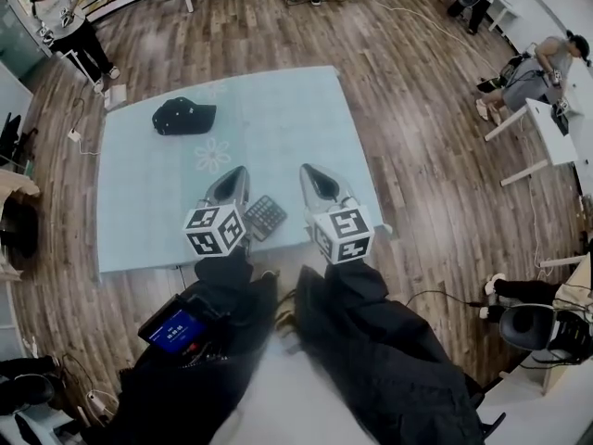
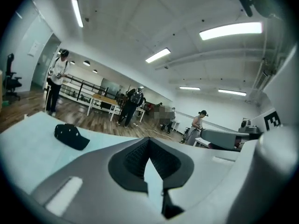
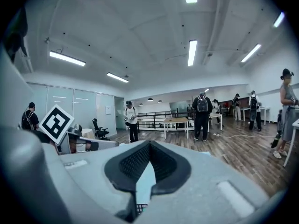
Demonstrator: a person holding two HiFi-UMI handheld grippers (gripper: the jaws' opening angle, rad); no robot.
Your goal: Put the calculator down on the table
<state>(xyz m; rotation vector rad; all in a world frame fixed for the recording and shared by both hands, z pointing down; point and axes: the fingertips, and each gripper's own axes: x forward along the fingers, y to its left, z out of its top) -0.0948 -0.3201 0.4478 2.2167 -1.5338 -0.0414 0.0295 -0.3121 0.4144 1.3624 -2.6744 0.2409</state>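
Observation:
The dark calculator (image 1: 266,217) lies flat on the pale blue table cloth (image 1: 278,119) near the front edge, between my two grippers. My left gripper (image 1: 238,172) hovers just left of it, jaws shut with nothing in them; in the left gripper view (image 2: 148,139) the pads meet and point level across the room. My right gripper (image 1: 309,170) hovers just right of the calculator, also shut and empty (image 3: 149,143). A sliver of the calculator's keys (image 3: 136,208) shows low in the slit between the right jaws.
A black cap (image 1: 183,116) (image 2: 70,136) rests on the far left of the cloth. Wooden floor surrounds the table. Several people stand or sit around the room, and white tables (image 1: 547,133) stand at the right.

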